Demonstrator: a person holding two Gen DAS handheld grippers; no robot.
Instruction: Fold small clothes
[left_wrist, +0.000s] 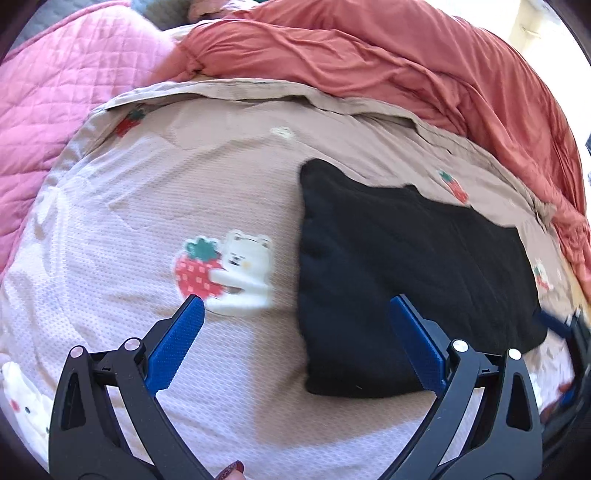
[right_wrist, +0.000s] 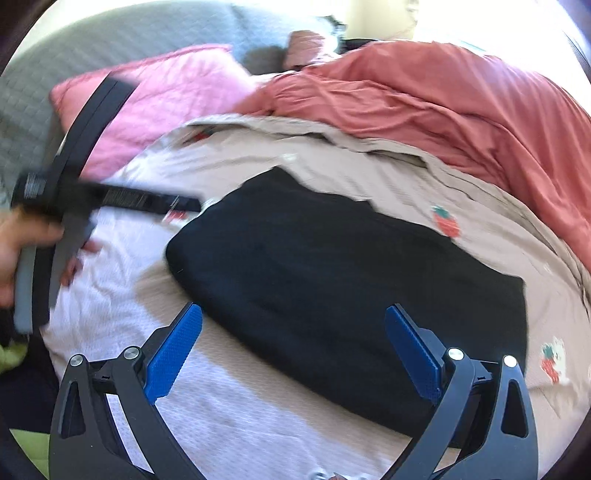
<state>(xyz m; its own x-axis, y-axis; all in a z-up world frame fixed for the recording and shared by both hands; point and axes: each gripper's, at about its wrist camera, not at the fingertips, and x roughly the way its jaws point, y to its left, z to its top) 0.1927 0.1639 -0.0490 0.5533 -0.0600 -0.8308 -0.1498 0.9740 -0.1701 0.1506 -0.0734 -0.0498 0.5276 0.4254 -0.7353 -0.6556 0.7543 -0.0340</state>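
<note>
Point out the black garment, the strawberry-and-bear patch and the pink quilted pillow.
black garment (right_wrist: 332, 280): right wrist view, middle of the cloth.
strawberry-and-bear patch (left_wrist: 225, 271): left wrist view, where berry meets bear.
pink quilted pillow (right_wrist: 162, 99): right wrist view, its quilted face.

Left gripper (left_wrist: 295, 301) is sitting with jaws spread wide, nothing between the blue pads (left_wrist: 177, 343), filling the lower frame. Right gripper (right_wrist: 293, 310) is doing likewise, gaping and empty. Left hand (right_wrist: 16, 254) is gripping its handle at the left edge of the right wrist view, blurred.

black tool (left_wrist: 297, 299) arms, blue ribbed pads (left_wrist: 177, 341), silver screws.
</note>
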